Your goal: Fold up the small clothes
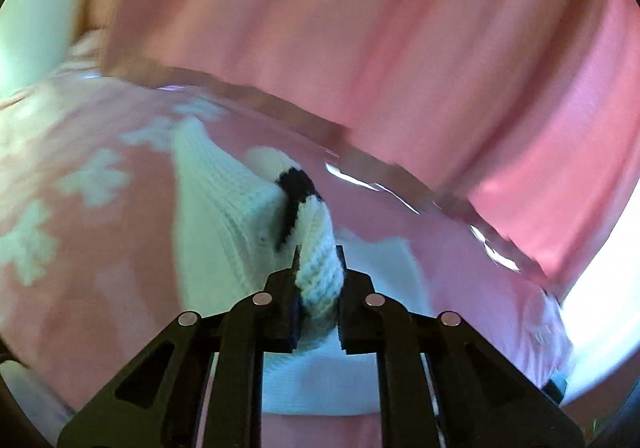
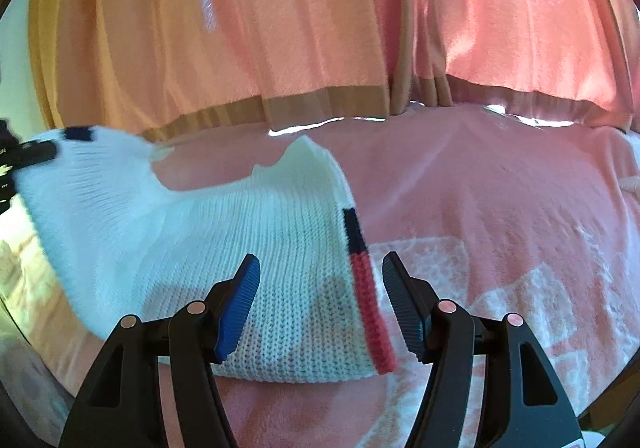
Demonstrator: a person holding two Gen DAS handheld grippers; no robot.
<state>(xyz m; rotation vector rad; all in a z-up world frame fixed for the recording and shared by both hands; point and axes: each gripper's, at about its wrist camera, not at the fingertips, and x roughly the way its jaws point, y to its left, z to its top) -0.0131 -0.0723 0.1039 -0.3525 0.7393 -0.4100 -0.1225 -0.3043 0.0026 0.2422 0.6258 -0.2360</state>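
A small white knitted garment [image 2: 280, 248] with a navy and red edge stripe [image 2: 366, 288] lies on a pink patterned blanket [image 2: 500, 208]. My left gripper [image 1: 319, 268] is shut on a white knitted corner of it [image 1: 320, 268], lifted off the blanket, with a black trim patch [image 1: 296, 184] just beyond. The left gripper also shows at the far left of the right wrist view [image 2: 28, 152], holding that corner up. My right gripper [image 2: 320, 288] is open, its fingers [image 2: 240, 300] either side of the garment's near striped edge, not gripping it.
Pink-orange curtains [image 2: 320, 28] hang behind the blanket's far edge. The blanket has white flower shapes [image 1: 96, 176]. A bright window strip [image 1: 600, 308] shows at the right of the left wrist view.
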